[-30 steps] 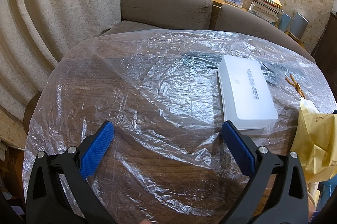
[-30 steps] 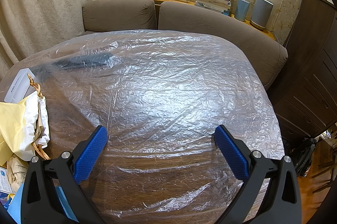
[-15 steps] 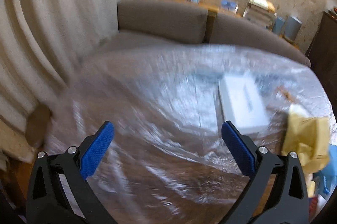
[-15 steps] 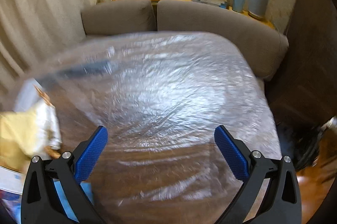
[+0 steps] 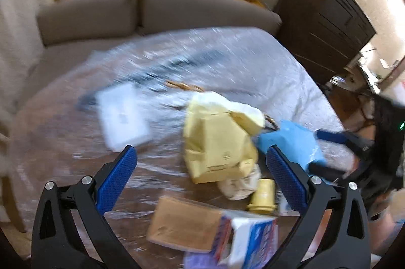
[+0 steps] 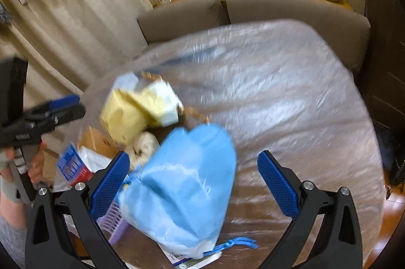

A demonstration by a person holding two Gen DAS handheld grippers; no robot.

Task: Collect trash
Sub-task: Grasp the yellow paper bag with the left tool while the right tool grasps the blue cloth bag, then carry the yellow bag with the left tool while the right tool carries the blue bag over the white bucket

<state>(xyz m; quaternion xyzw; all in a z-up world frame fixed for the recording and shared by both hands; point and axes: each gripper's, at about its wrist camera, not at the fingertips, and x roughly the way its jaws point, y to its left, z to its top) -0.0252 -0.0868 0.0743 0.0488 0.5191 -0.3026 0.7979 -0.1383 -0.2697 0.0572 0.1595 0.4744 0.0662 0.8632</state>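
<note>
A pile of trash lies on the plastic-covered table (image 5: 227, 61): a crumpled yellow paper bag (image 5: 215, 142), a blue plastic bag (image 6: 184, 188), a brown cardboard piece (image 5: 182, 223), a blue-and-white carton (image 5: 253, 241), a yellow cup (image 5: 263, 195) and a crumpled white wad (image 5: 238, 183). My left gripper (image 5: 201, 176) is open, above the near side of the pile. My right gripper (image 6: 189, 185) is open, with the blue bag between its fingers but not clamped. The frames are motion-blurred.
A white flat box (image 5: 121, 117) lies left of the pile. A purple basket (image 6: 114, 223) sits under the blue bag. A brown sofa (image 5: 152, 13) curves behind the table, a dark cabinet (image 5: 326, 16) stands right, curtains (image 6: 63, 28) hang left.
Both grippers have swung back and toward each other: the left turned right and the right turned left, bringing the trash pile into view. Both stayed open.
</note>
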